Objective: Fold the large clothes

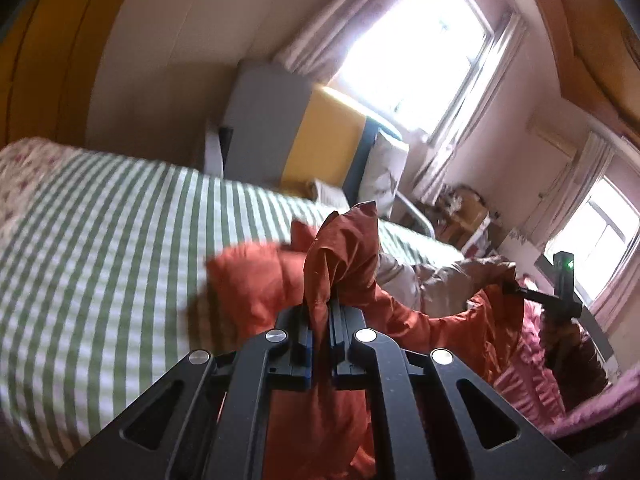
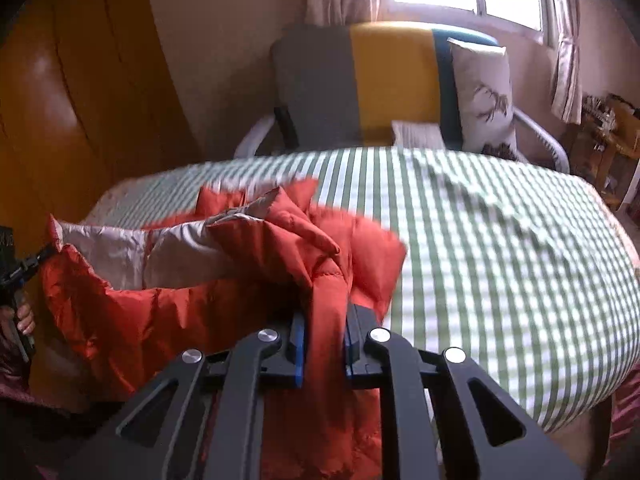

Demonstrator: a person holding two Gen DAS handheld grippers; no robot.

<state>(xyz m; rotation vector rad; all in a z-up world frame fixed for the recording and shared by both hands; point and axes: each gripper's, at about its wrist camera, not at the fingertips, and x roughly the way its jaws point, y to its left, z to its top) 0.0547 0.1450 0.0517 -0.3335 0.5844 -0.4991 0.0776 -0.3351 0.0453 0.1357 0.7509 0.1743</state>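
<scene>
The left tongs (image 1: 320,312) are clamped on a bunched fold of the orange padded jacket (image 1: 256,280), and the right tongs (image 2: 324,332) are likewise closed on another edge of it. The jacket hangs stretched between them, its grey lining (image 2: 120,252) showing, over the near edge of the bed (image 2: 500,240) with its green-striped sheet.

Orange-red jacket (image 2: 168,312) (grey lining (image 2: 132,256)); green-and-white striped bedspread (image 2: 500,264).
</scene>
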